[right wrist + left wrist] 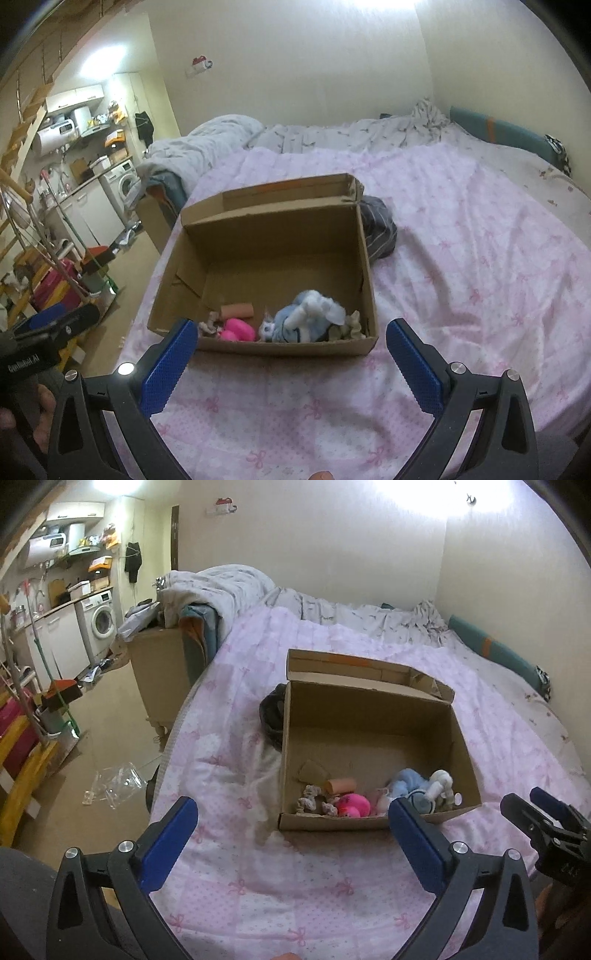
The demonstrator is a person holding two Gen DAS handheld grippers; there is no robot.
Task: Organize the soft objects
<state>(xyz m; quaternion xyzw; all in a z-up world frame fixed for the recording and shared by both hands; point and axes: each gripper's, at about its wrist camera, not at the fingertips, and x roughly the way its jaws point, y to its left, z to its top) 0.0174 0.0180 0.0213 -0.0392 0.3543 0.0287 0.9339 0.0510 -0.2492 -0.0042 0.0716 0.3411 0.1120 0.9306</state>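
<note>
Left gripper (291, 812): I have it tilted down over the bedspread, fingers spread wide, nothing between them; no earlier view to compare
Right gripper (290, 334): same downward tilt, fingers spread just as wide, empty; it also shows at the right edge of the left view
Grippers, count: two, both short of the box, neither touching it
Bedspread (461, 258): one, pink with bows, under everything I see
Box (258, 347): one open cardboard box on the bedspread, lid flap standing at its far side
Soft things: all bunched along the box's near wall
Pink toy (236, 329): one, left of centre
Blue plush (306, 317): one, right of the pink toy
Tan roll (238, 309): one, just behind the pink toy
Small pale pieces: a few, I cannot count them
Dark cloth (380, 230): one bundle, beside the box's far corner
</note>
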